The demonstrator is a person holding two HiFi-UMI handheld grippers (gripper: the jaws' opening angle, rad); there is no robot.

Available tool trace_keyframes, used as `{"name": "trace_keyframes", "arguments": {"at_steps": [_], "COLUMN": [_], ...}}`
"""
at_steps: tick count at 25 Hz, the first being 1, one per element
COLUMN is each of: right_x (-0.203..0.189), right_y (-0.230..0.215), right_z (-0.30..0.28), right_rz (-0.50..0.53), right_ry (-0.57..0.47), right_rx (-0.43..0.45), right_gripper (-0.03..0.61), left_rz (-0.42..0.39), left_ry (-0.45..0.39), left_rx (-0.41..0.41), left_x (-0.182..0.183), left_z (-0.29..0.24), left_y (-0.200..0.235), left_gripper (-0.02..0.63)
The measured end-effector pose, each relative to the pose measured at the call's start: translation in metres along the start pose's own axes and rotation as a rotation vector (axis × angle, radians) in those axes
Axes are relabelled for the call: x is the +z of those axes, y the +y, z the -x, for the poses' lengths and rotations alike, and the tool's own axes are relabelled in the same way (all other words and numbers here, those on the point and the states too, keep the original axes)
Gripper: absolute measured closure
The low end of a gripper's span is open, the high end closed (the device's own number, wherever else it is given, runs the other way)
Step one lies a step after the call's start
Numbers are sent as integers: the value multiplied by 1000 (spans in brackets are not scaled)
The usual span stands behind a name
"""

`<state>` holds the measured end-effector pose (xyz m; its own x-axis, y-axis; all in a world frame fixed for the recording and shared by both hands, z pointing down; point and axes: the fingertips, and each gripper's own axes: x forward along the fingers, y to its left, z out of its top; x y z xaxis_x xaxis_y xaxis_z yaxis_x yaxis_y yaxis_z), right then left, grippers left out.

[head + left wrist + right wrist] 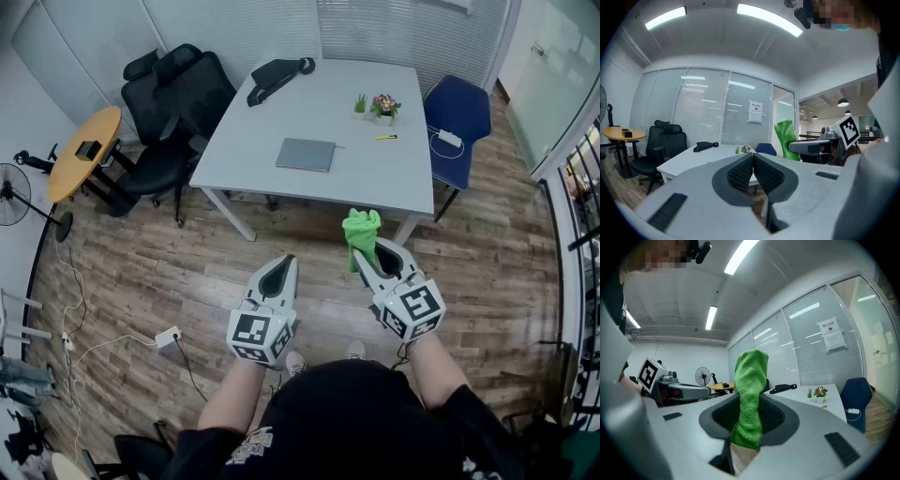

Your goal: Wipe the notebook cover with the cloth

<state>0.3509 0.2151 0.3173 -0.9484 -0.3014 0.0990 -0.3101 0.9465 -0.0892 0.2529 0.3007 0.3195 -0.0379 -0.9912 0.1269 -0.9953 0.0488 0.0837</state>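
Observation:
A grey notebook [306,155] lies flat near the middle of the white table [272,112], well ahead of both grippers. My right gripper [362,247] is shut on a green cloth [361,232], which stands up between its jaws [751,394]. It hovers over the wooden floor, short of the table's near edge. My left gripper [282,265] is shut with nothing between its ribbed pads [740,174], level with the right one and to its left. The cloth [787,138] shows at the right of the left gripper view.
On the table stand two small potted plants [378,106], a yellow pen [385,137] and a black bag [277,75]. A black office chair [173,112] stands left of the table, a blue chair [457,122] right. A round wooden side table [82,153] and floor cables [141,339] lie left.

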Motion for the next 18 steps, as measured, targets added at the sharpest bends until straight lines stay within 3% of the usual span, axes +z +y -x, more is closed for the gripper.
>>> {"name": "trace_keyframes", "arguments": {"at_steps": [18], "right_x": [-4], "right_y": [-31], "right_z": [10], "right_rz": [-50], "right_ry": [-7], "right_rx": [49], "right_gripper": [463], "left_rz": [-16], "left_ry": [1], "left_rx": [29], "left_x": [-2], "left_z": [-22], "left_y": [-22], "left_gripper": [606]}}
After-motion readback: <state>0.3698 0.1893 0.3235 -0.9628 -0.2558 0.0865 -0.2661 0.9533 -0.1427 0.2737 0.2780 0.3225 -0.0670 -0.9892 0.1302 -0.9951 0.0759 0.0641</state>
